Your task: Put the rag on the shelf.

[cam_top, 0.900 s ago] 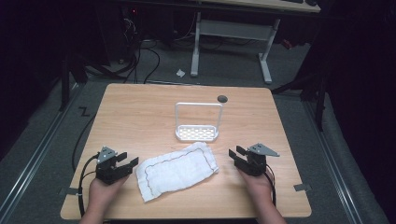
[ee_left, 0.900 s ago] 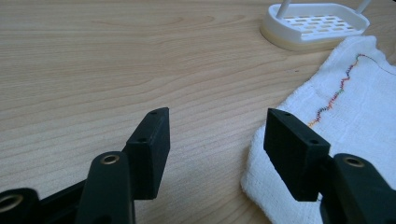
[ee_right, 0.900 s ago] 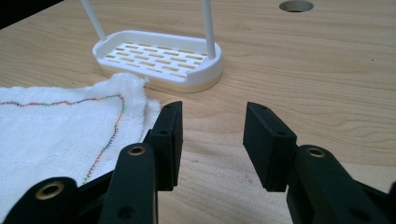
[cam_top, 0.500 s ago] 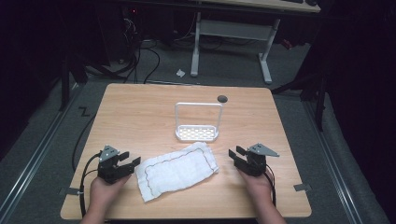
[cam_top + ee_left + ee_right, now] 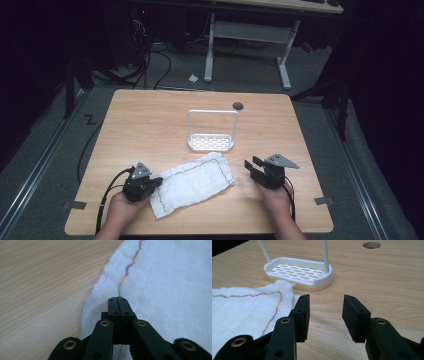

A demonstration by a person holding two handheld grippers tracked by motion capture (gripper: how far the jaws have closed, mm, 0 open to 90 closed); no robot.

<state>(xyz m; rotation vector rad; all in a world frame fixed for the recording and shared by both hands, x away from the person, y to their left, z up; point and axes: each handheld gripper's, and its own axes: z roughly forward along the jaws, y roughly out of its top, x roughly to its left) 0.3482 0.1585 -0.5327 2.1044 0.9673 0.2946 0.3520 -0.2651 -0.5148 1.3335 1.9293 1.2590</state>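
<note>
A white cloth [image 5: 192, 182] with a multicoloured zigzag stitch line lies flat on the wooden table [image 5: 150, 120], near its front edge. My left gripper [image 5: 158, 181] sits at the cloth's left edge. In the left gripper view its jaws [image 5: 117, 299] are pressed together over the cloth [image 5: 162, 290], with their tips at the stitching. I cannot tell whether any fabric is pinched. My right gripper [image 5: 252, 167] rests on the table just right of the cloth, open, nothing between its jaws [image 5: 325, 302]. The cloth's corner [image 5: 242, 307] lies to the left of them.
A white slotted rack [image 5: 211, 142] with a tall wire handle stands behind the cloth, its base [image 5: 299, 271] touching the cloth's far corner. Behind it is a round cable hole [image 5: 238, 105] in the tabletop. Bare wood lies left, right and behind.
My left gripper has shifted a little to the right, onto the cloth's left edge. The right gripper and the cloth have stayed put.
</note>
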